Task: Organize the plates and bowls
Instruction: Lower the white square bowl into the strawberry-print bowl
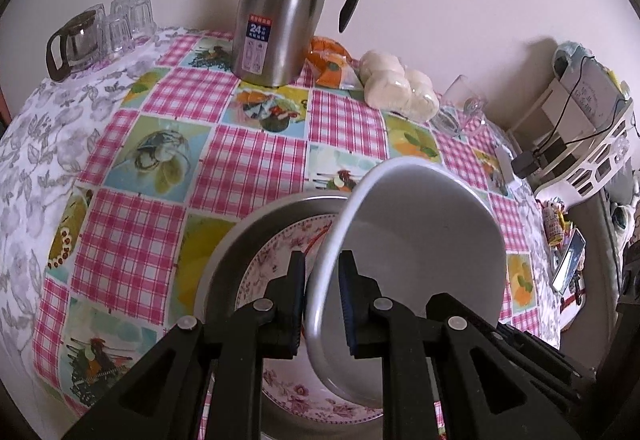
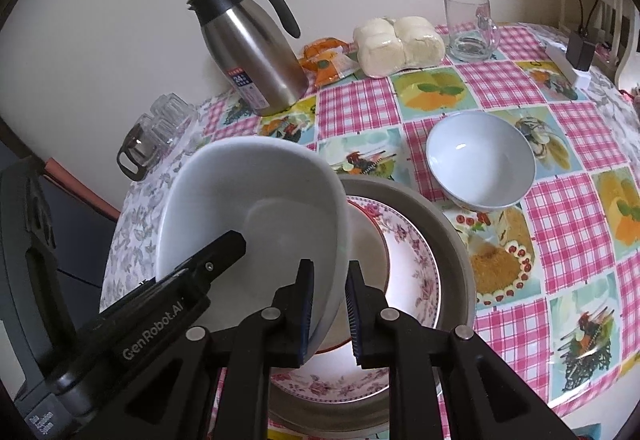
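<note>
1. The left gripper [image 1: 322, 300] reaches forward and down over the stacked dishes; its two fingers straddle the rim of the white bowl [image 1: 424, 240], one finger outside the wall and one inside. A slight gap shows at the pads, so whether they truly press the rim I cannot tell.
2. In the right wrist view, the left gripper's black body slants in from the lower left, its tip lying inside the white bowl [image 2: 256, 200].
3. The white bowl is tilted, hanging over the flowered plate [image 2: 416, 260], which sits inside the grey metal dish [image 2: 452, 236] on the checked tablecloth [image 2: 560, 200].
4. The right gripper [image 2: 328, 306] points forward from below, its jaws astride the near right rim of the white bowl; the left pad lies against the inner wall, the right pad stands a little apart from the outside.
5. A pale blue bowl [image 2: 480, 160] stands upright on the cloth, to the right of the stack and apart from it.
6. Behind stand a steel jug [image 2: 252, 56], wrapped buns [image 2: 400, 40] and a glass mug [image 2: 472, 26].
</note>
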{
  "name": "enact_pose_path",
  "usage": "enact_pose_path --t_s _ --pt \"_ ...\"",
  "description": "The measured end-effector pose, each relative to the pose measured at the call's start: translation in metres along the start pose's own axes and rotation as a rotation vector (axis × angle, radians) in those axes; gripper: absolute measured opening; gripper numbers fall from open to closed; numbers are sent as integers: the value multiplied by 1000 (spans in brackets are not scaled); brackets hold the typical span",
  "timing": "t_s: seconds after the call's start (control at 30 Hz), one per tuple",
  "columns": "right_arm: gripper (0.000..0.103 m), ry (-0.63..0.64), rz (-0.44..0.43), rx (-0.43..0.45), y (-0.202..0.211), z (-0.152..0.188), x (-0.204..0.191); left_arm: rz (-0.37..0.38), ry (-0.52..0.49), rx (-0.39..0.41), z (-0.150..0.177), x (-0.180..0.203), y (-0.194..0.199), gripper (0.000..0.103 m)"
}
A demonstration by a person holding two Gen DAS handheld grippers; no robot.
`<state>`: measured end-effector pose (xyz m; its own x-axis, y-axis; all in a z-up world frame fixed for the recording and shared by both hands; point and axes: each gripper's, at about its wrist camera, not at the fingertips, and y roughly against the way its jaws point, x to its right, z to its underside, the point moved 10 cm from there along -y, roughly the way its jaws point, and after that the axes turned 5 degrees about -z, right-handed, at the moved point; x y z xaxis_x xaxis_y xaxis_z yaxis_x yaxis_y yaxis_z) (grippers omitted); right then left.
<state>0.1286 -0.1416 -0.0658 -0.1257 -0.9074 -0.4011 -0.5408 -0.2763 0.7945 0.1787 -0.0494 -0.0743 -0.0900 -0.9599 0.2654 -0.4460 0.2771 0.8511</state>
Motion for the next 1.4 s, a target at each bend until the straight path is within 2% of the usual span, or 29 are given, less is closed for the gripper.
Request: enact_pose_path --t_s 0.23,0.63,0.87,0.9,0.93,0.97,1.0,1.03,1.13,1.2,1.33,1.4 --pt "19 -22 20 -13 -2 0 9 -14 -18 -19 2 3 -5 17" --pt "20 -42 24 -8 -1 -3 16 -25 -18 -6 0 1 -5 17" --pt "20 -32 15 32 13 -11 14 -38 -12 29 -6 -2 4 19" --pt "22 -29 20 36 14 -11 14 -45 -12 33 -7 -3 5 21" --pt "31 -29 24 43 15 -13 15 -58 -12 38 -8 -4 6 23" --pt "43 -28 26 46 16 -13 15 -64 -10 41 -8 -4 7 33" --pt "48 -24 29 51 17 -14 15 -65 -5 44 -9 -5 8 42" --pt "52 -22 31 54 17 -15 15 -63 0 46 -9 -6 9 44" --pt "55 -11 40 62 19 -16 15 -71 11 57 -12 -8 11 49" --pt "61 -5 48 66 19 -16 15 -92 21 64 -13 -12 12 62" --pt "74 5 60 75 19 -17 17 -143 33 79 -15 -21 13 69" --pt "78 5 69 79 19 -18 20 -165 44 86 -16 -26 14 78"
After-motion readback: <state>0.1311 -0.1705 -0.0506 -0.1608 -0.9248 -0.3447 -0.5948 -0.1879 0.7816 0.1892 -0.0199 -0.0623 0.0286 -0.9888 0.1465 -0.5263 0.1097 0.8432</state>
